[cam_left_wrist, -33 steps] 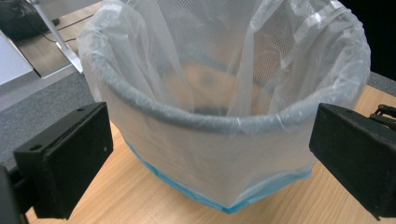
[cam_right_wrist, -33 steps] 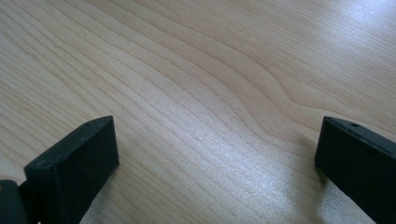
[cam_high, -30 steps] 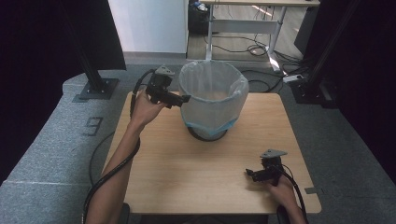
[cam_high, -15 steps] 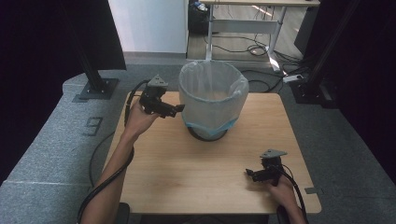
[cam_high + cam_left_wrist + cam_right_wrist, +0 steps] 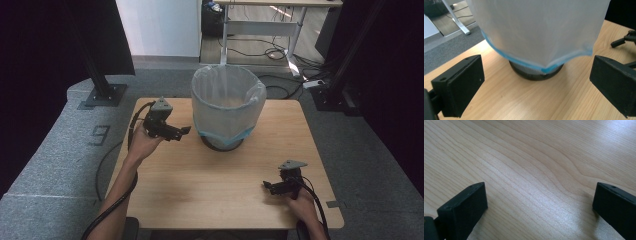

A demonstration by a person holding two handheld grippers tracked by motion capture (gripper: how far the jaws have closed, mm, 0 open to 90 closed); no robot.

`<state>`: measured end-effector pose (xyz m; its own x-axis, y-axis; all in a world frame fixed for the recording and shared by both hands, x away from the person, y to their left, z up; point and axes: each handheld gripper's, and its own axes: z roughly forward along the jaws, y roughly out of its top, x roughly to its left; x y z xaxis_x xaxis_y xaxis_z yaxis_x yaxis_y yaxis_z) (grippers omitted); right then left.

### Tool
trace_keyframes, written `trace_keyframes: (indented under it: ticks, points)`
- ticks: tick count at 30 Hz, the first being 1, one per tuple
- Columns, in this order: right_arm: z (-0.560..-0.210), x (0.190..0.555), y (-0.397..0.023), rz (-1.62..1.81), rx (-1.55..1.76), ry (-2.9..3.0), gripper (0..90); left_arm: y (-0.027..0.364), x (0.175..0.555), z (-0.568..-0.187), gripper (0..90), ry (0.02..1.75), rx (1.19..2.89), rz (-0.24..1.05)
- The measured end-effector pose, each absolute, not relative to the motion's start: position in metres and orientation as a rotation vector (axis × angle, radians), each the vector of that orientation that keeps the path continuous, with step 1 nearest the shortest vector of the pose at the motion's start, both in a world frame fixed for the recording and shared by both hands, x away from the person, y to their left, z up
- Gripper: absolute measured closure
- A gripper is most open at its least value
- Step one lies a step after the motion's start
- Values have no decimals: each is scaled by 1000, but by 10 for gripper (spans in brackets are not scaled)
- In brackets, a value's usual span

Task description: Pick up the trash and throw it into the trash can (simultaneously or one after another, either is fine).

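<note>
A dark waste bin lined with a translucent white bag [image 5: 228,107] that has a blue hem stands at the back middle of the wooden table [image 5: 210,185]. My left gripper [image 5: 184,131] hovers just left of the bin, pointing at it, jaws open and empty. In the left gripper view the bag [image 5: 539,30] and the bin's dark base [image 5: 535,73] sit beyond the spread fingers [image 5: 459,87]. My right gripper [image 5: 268,187] rests low near the table's front right, open, nothing between its fingers [image 5: 464,207], facing bare wood [image 5: 531,177].
Black stand posts with base plates [image 5: 102,95] rise behind the table's left and at the right [image 5: 332,95]. A desk frame and cables [image 5: 270,50] lie on the floor behind. Grey padding [image 5: 50,155] borders the table.
My left gripper has drawn back from the bin's rim, moving left and down toward the table. The right gripper has stayed in place.
</note>
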<state>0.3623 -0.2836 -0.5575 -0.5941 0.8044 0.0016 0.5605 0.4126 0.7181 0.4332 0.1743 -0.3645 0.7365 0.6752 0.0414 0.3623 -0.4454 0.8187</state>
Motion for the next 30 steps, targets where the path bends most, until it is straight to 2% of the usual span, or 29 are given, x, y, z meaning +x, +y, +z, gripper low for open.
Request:
trace_keyframes:
  ticks: [13,30]
  points:
    - [-558,362,-283,990,1177,2328,0,190,417,-411,0,788,2066,438]
    - [-558,362,-283,988,1183,2325,0,189,395,-478,0,806,2105,441]
